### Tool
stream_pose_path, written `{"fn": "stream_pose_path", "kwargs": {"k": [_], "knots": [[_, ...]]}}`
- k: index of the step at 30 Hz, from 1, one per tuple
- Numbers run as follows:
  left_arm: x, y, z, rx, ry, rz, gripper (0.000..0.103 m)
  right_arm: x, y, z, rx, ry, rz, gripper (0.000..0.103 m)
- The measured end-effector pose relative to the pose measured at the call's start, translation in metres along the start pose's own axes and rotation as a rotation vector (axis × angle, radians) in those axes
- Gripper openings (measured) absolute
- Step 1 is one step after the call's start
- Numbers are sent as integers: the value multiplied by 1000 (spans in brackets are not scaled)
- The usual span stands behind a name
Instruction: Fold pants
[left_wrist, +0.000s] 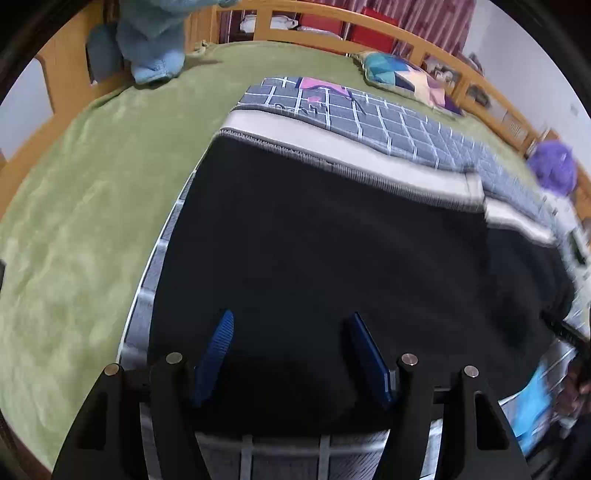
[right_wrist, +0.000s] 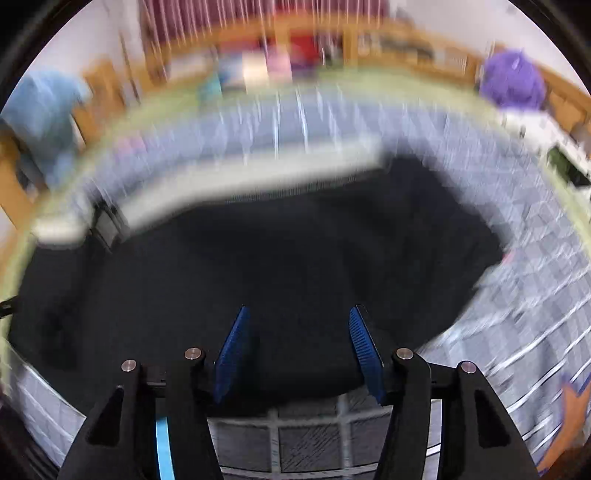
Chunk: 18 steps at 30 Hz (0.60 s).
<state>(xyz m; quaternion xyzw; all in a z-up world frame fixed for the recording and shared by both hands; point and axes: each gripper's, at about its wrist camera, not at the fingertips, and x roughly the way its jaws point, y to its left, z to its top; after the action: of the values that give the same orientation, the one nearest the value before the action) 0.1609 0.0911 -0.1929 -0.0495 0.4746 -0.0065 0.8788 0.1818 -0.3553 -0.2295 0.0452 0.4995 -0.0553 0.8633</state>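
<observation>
From the left wrist camera, the left gripper (left_wrist: 291, 325) hangs just over the black pants (left_wrist: 332, 258), its blue fingers (left_wrist: 221, 347) spread wide and holding nothing; the pants lie flat on a grey checked mat (left_wrist: 388, 122) atop the green blanket (left_wrist: 81, 206), pale waistband (left_wrist: 332, 147) at the far edge. The right wrist view is badly blurred; the right gripper (right_wrist: 297, 321) also stands wide open and empty above the same pants (right_wrist: 277, 266), near their front edge.

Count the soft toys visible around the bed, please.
2: a blue plush at the far left edge, a purple plush at the far right. Others may be hidden.
</observation>
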Motion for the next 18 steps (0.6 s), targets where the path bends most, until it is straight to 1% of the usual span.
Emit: {"fn": "stream_pose_path", "kwargs": {"k": [1,2,3,4,5,6,8,10,11,14,17,18], "knots": [[-5,-6,-3,29,-25,32,66,2,5,-3,-25,-23,-40,57],[-9,-11,-4,50,-32,40,68,-3,11,-3,-47,-46,-61,59],[-11,-10,-5,42,-37,18,68,-6,15,-3,-69,-37,-55,59],[-14,-8,-6,25,-45,-11,68,-10,13,-5,-59,-29,-13,59],[-14,-5,-8,6,-53,-31,68,-13,10,-8,-29,-35,8,59],[-13,-1,-9,-7,-59,-45,68,-15,7,-11,6,-35,25,59],[-12,1,-12,-16,-64,-49,68,-18,4,-14,41,-34,42,59],[-13,2,-12,-15,-72,-49,68,-23,3,-18,76,-47,37,59],[-15,0,-13,-15,-74,-45,68,-19,4,-16,83,-48,26,59],[-21,-2,-18,-31,-94,-34,68,-22,12,-18,81,-57,-14,59],[-31,-4,-18,-31,-130,-45,65,-27,24,-21,80,-78,-3,59],[-35,-3,-19,-31,-137,-47,65,-32,28,-23,78,-99,-10,59]]}}
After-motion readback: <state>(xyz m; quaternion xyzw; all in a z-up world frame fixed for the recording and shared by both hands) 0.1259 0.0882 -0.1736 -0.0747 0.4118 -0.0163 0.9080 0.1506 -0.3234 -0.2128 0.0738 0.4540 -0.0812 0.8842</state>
